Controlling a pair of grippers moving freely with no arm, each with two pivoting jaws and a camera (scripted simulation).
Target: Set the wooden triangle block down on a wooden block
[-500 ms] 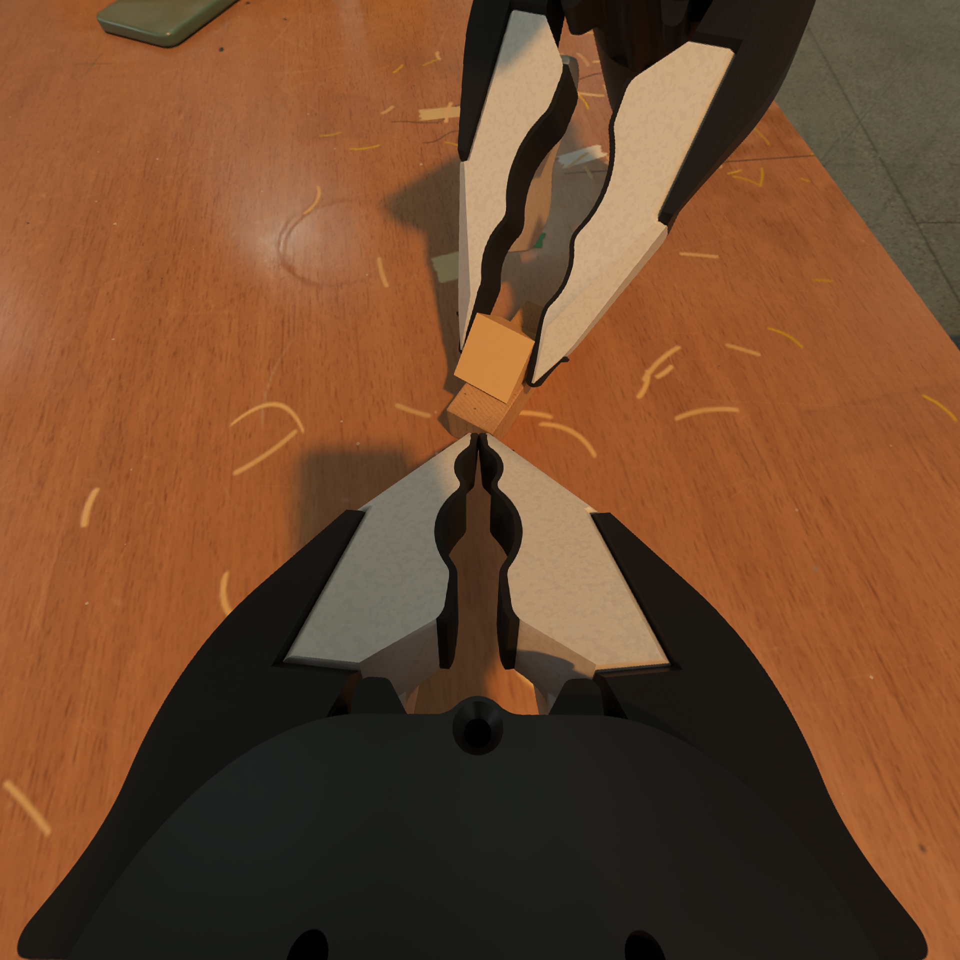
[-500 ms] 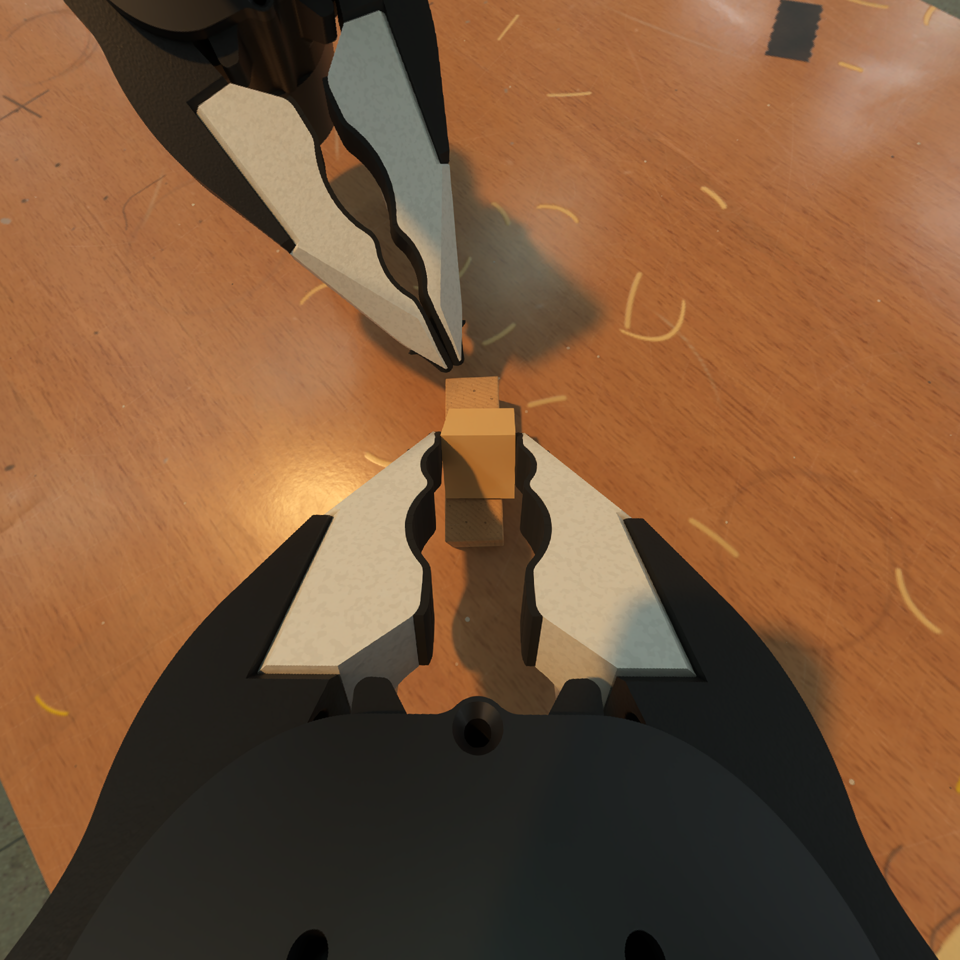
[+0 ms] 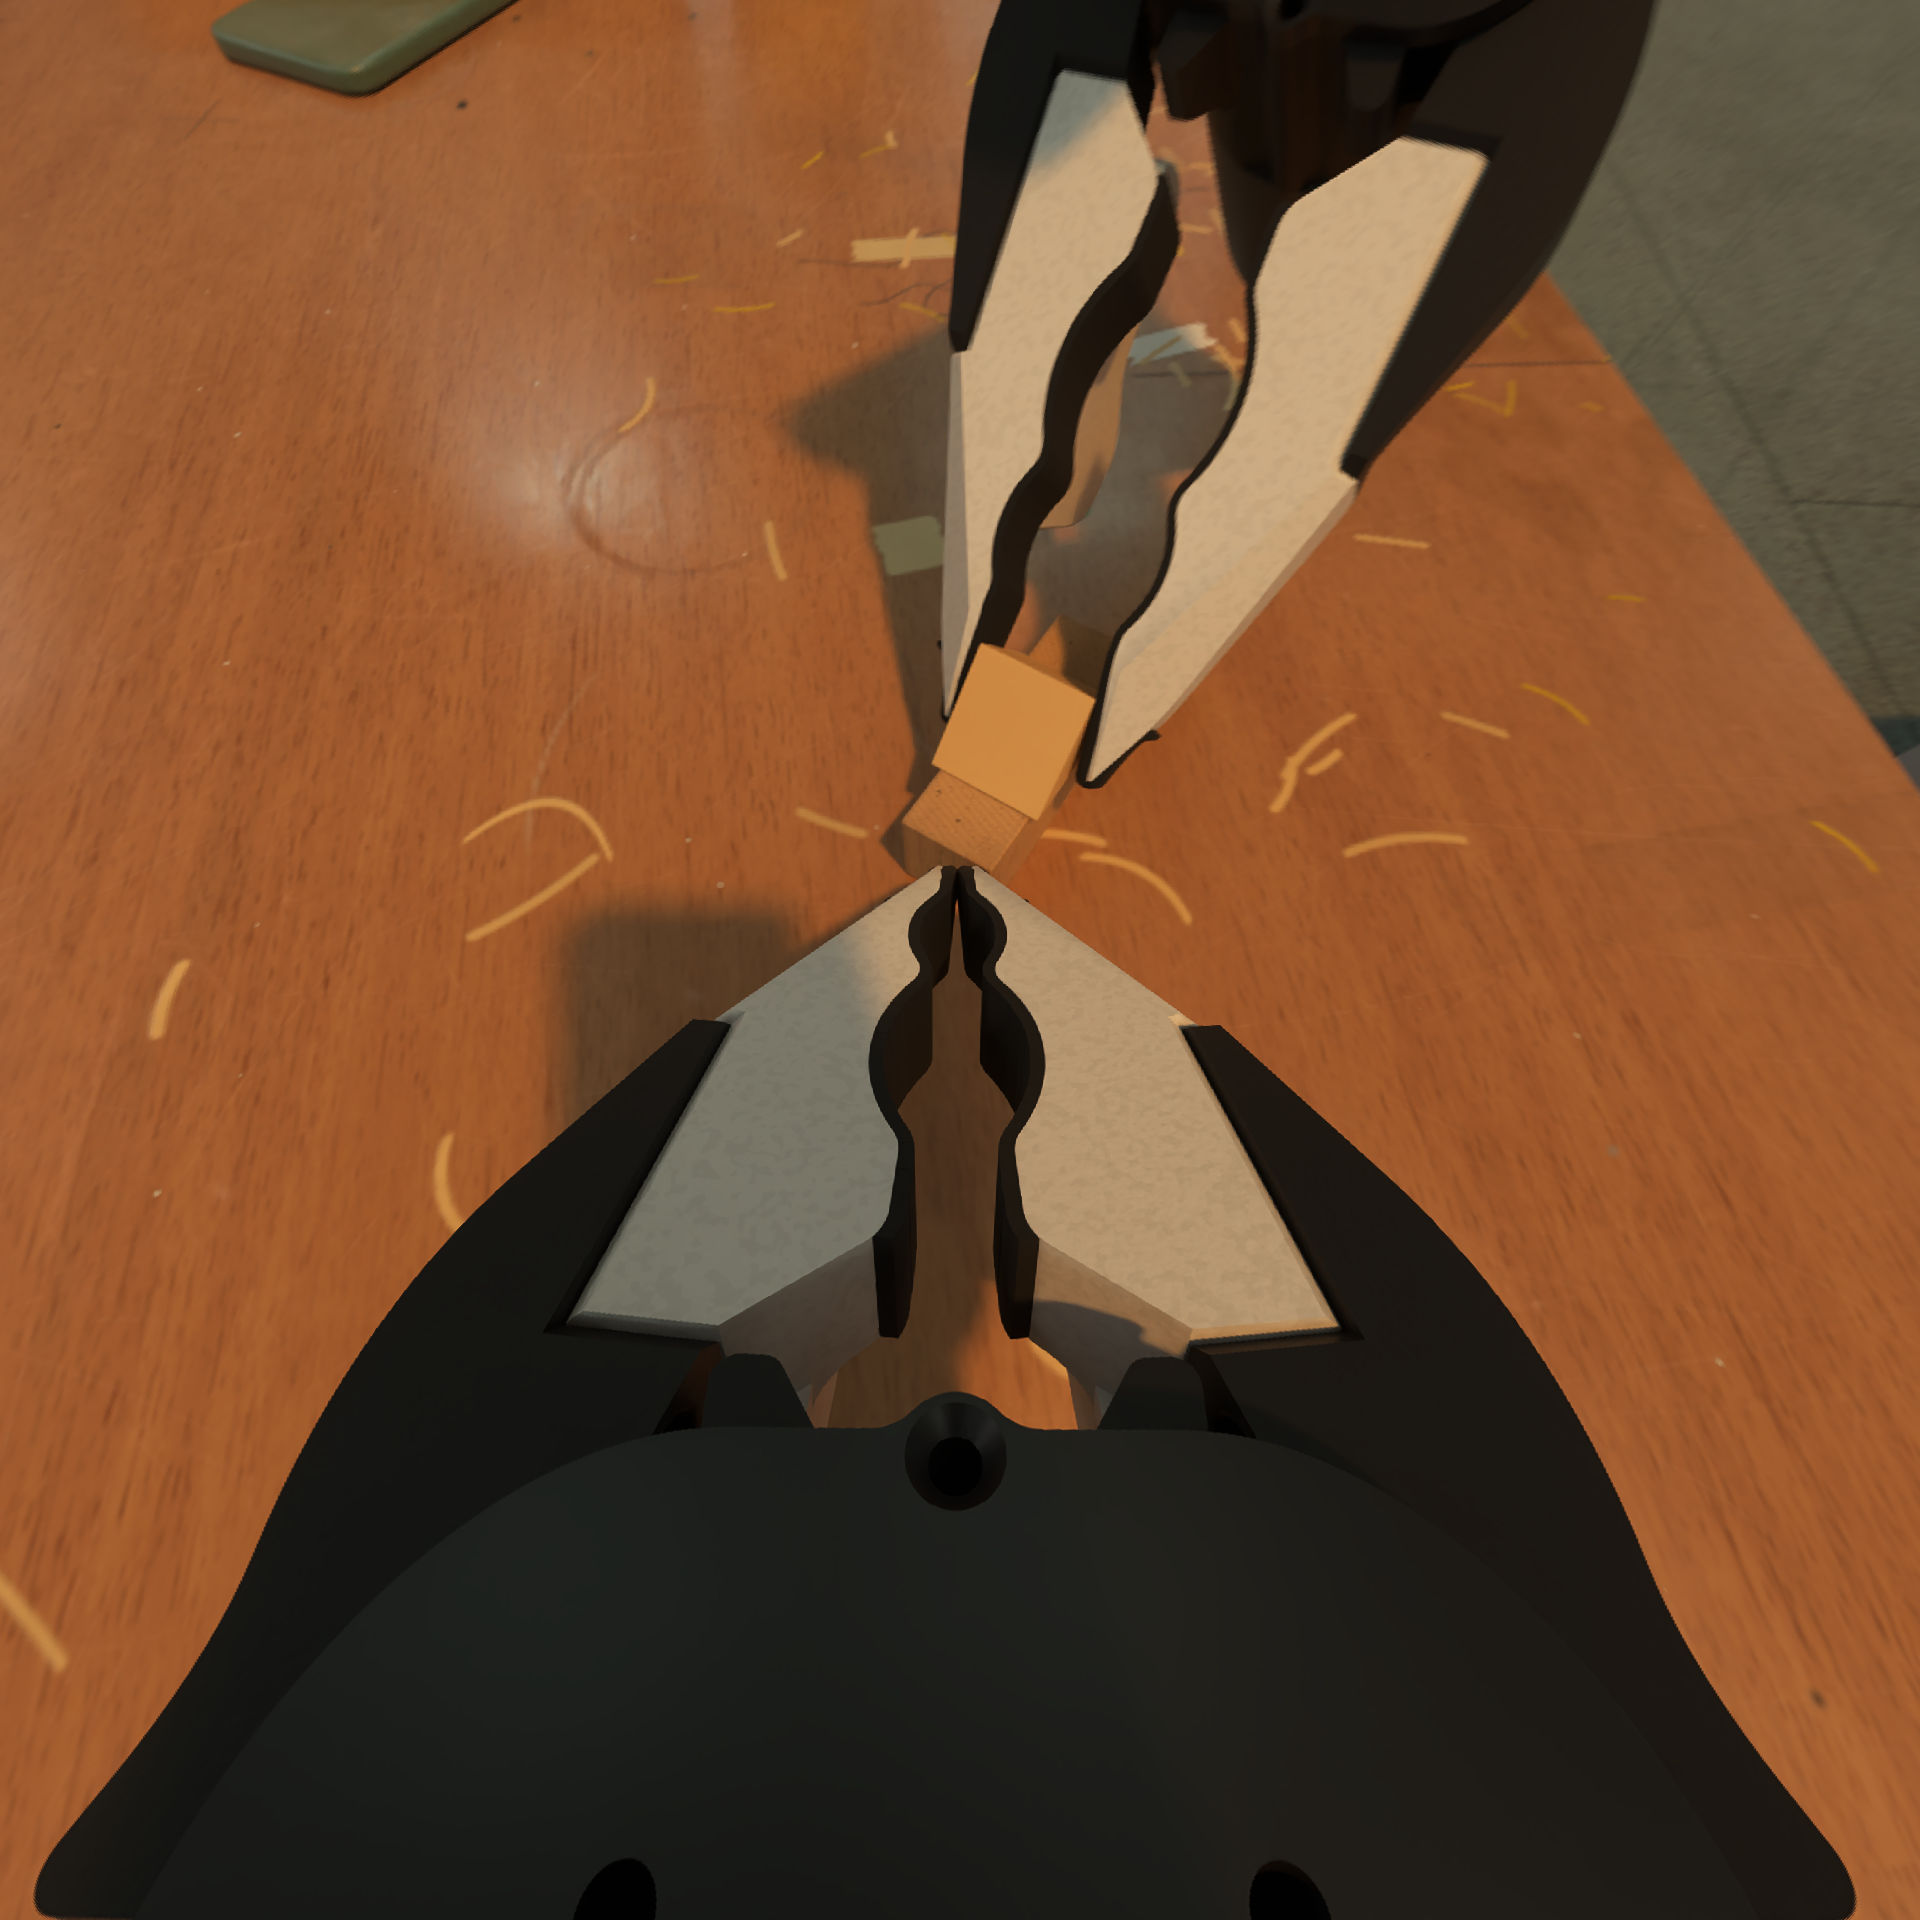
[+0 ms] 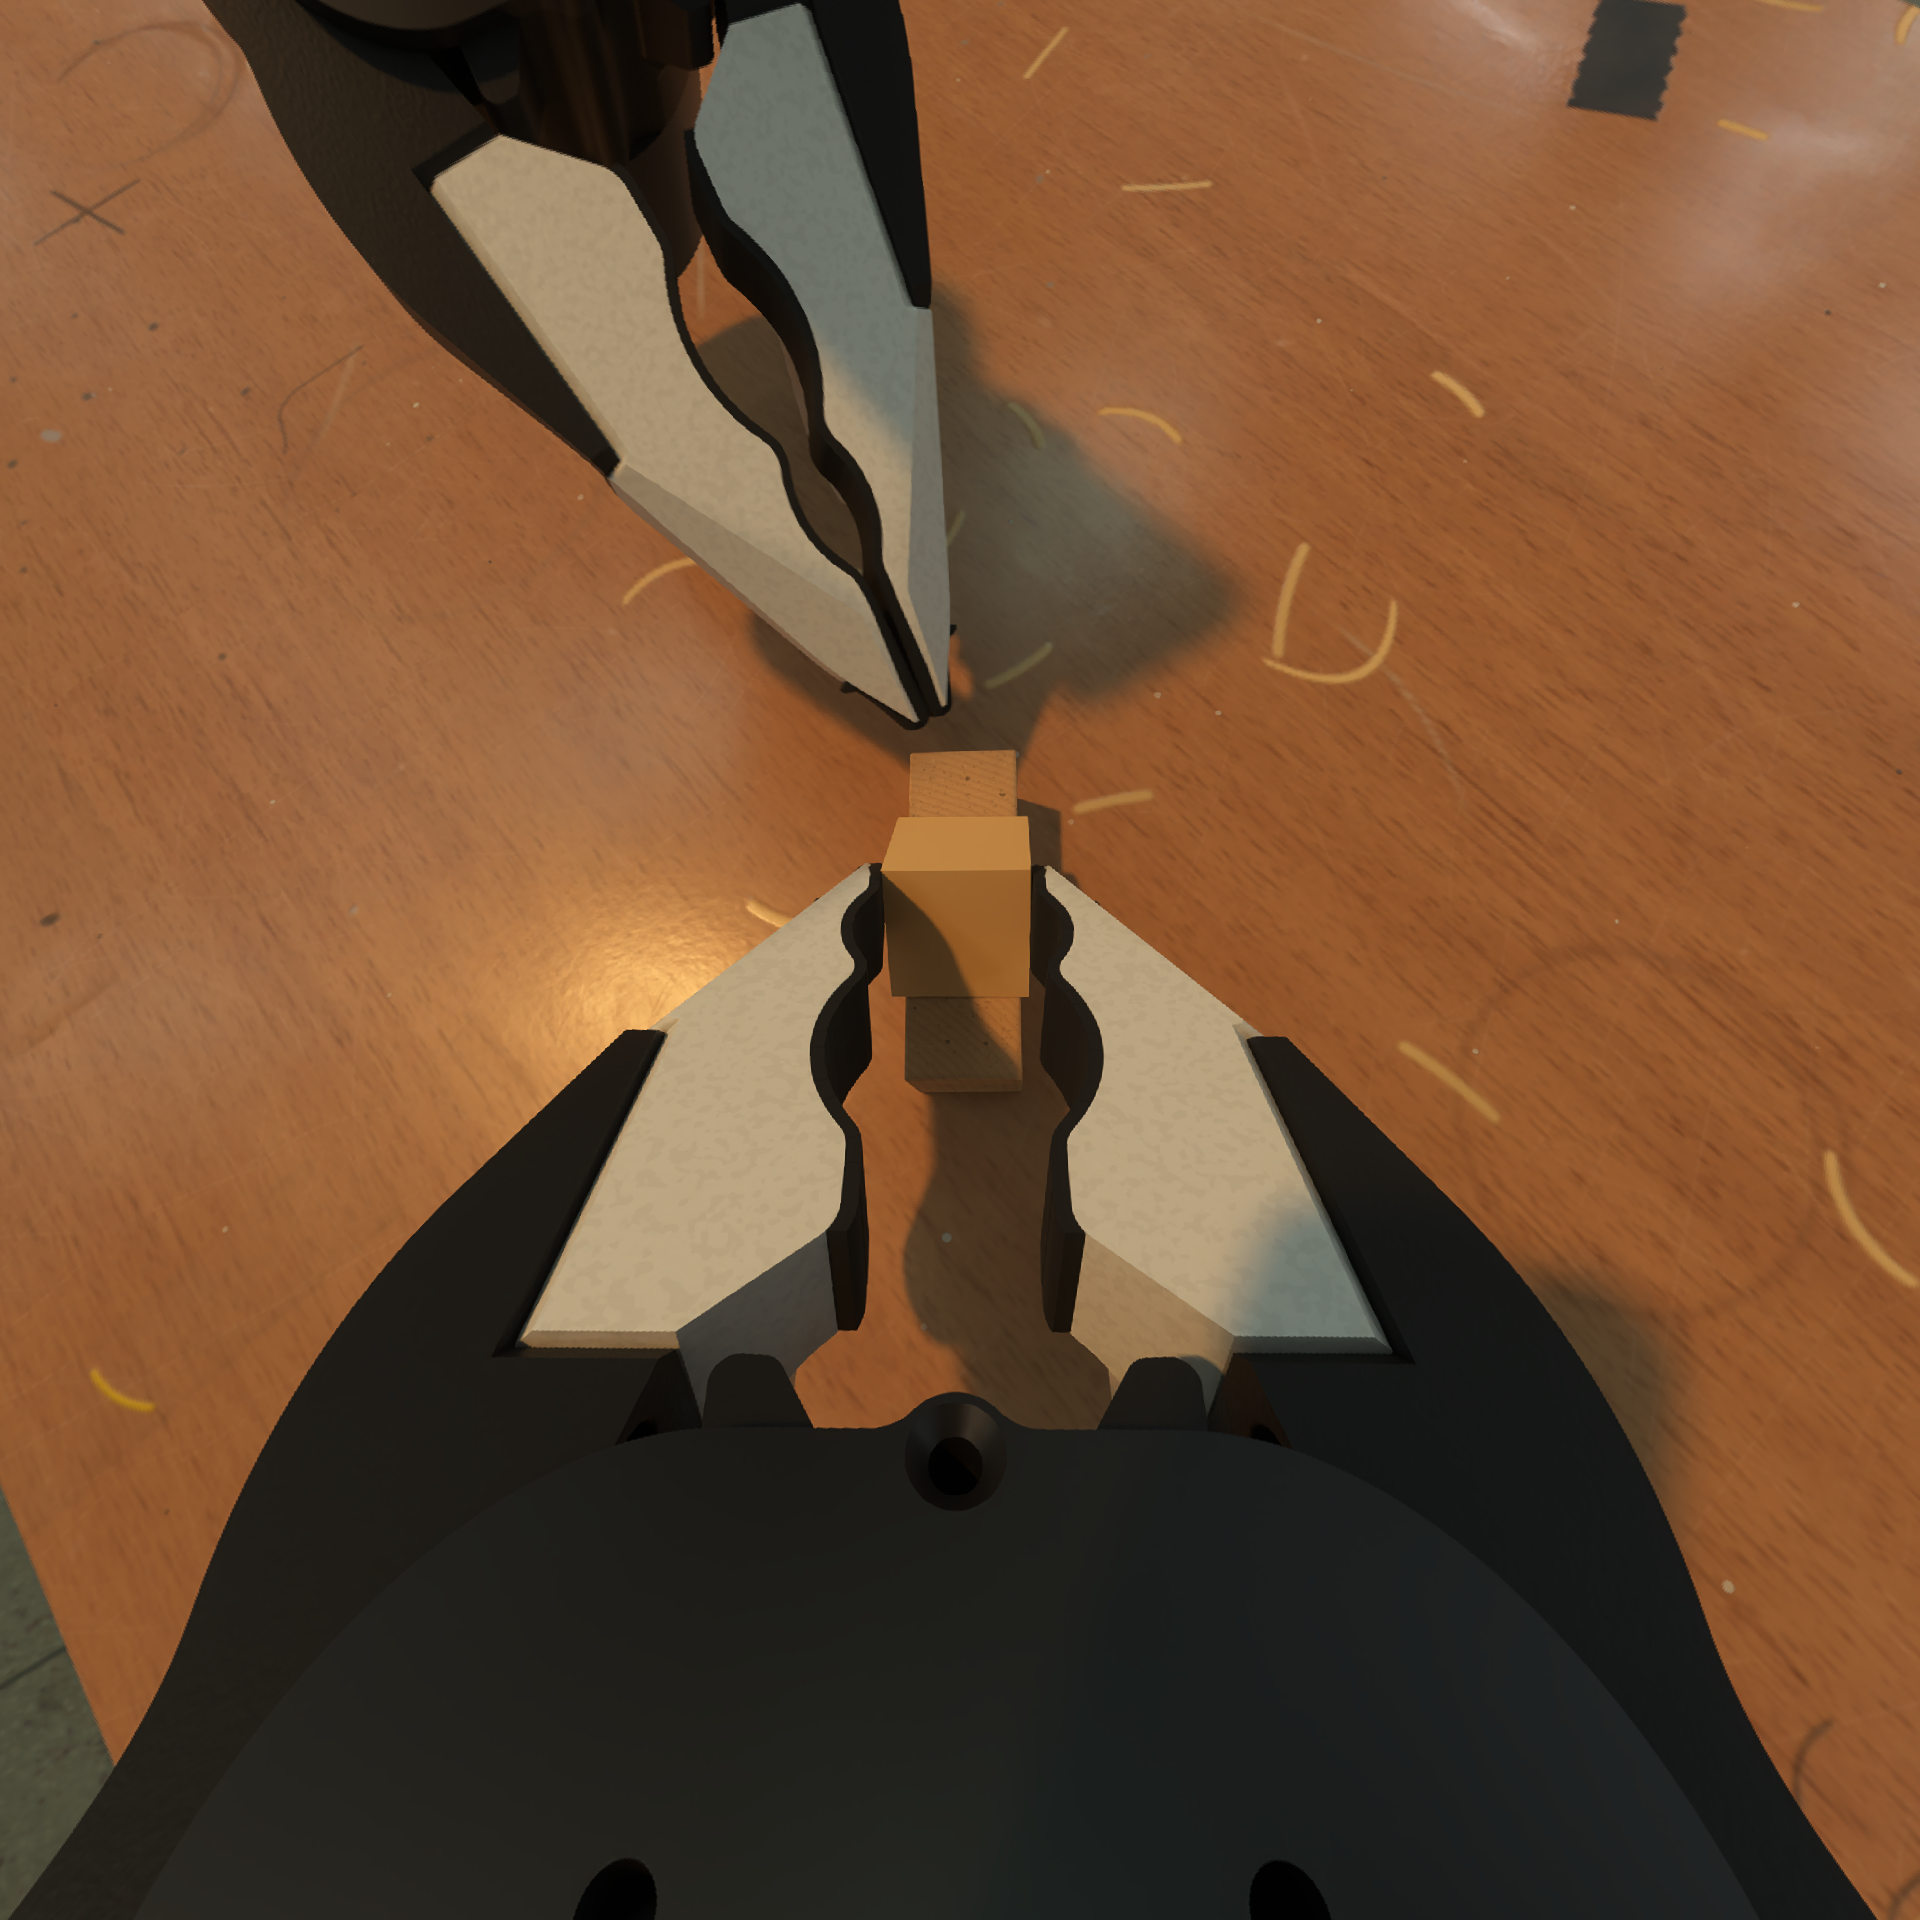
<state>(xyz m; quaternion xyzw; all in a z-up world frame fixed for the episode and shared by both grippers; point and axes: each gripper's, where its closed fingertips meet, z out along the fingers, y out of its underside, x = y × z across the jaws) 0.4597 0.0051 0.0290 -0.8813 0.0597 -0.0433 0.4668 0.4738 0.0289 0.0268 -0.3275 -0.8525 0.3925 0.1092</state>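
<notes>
The orange wooden triangle block (image 4: 956, 914) sits between my right gripper's (image 4: 958, 883) fingertips, which are shut on its two sides. It shows square faces from both views. Directly under it lies a paler wooden block (image 4: 961, 1044) on the table, sticking out in front and behind. I cannot tell whether the two blocks touch. In the left wrist view the triangle block (image 3: 1013, 743) sits over the pale block (image 3: 966, 831), with the right gripper (image 3: 1023, 748) reaching down from the top. My left gripper (image 3: 956, 881) is shut and empty, its tips just short of the pale block; it also shows in the right wrist view (image 4: 930, 712).
The orange-brown table (image 3: 416, 623) is strewn with thin wood shavings. A flat green object (image 3: 353, 42) lies at the far left. The table's edge (image 3: 1683, 436) runs along the right, with grey floor beyond. A small black patch (image 4: 1626, 57) lies at the far right.
The right gripper with the triangle block has come slightly lower and nearer over the pale block. The left gripper has barely moved.
</notes>
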